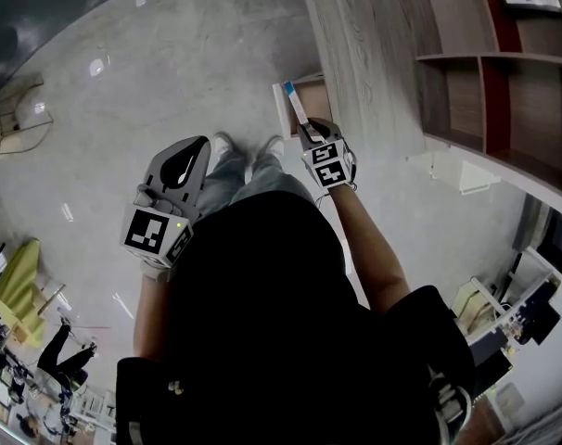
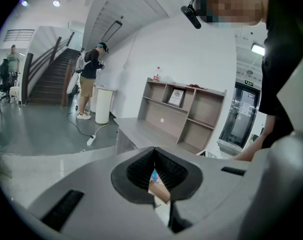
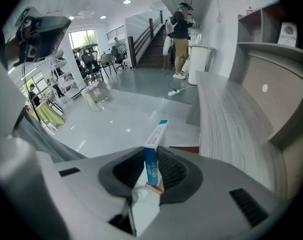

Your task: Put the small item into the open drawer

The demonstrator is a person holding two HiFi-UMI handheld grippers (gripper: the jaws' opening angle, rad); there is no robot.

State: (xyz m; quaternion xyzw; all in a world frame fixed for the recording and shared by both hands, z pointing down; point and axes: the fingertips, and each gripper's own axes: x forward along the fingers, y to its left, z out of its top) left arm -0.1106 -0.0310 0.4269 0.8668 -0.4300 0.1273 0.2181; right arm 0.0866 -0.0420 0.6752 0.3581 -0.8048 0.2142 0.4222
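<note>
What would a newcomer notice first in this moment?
The eye goes first to the slim blue-and-white box, clamped upright in the right gripper. It is held beside the grey wooden desk, close to the open drawer. The left gripper hangs shut and empty at the person's left.

**Print in sight, none of it legible**

White lettering is running along the blue side of the slim blue-and-white cardboard box (image 3: pixel 155 146), which is standing pinched between the jaws of the right gripper (image 3: pixel 150 171). It is coming out too small and blurred to read. Ahead and to the right of that gripper, a white framed card (image 3: pixel 288 34) is leaning inside a grey wooden shelf unit (image 3: pixel 256 46); its dark heading cannot be made out for certain. Ahead and to the right of the left gripper (image 2: pixel 154 176), a small green sign (image 2: pixel 249 73) is showing on the wall, its characters unreadable.
</note>
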